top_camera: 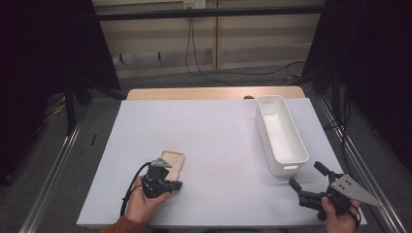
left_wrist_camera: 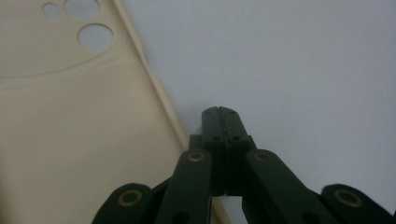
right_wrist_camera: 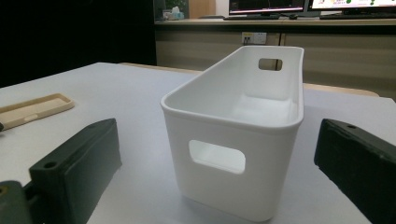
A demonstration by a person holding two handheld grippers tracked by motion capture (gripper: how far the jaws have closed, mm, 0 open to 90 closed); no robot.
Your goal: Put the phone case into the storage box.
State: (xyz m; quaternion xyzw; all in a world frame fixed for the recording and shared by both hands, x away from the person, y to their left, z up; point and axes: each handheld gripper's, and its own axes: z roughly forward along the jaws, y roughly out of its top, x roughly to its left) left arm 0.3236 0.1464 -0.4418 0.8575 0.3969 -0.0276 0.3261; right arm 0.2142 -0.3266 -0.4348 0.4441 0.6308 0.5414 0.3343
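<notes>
**Phone case at near-left of surface: risks and surroundings**

Phone case (top_camera: 173, 162): beige, lying flat on the white surface (top_camera: 218, 141), camera cut-outs toward the far end. Left gripper (top_camera: 178, 185): jaws pressed together, nothing between them, tip low just beside the case's long edge. Risk, as judged: closed tip likely to nudge or slide the thin case rather than lift it; flat lie offers little edge to catch. Right gripper (top_camera: 305, 179): jaws wide apart, aimed at the near end of the white bin (top_camera: 293, 156), not touching. Bin empty, upright, well apart from the case; bare sheet between. Risk: bumping the light bin askew.
</notes>
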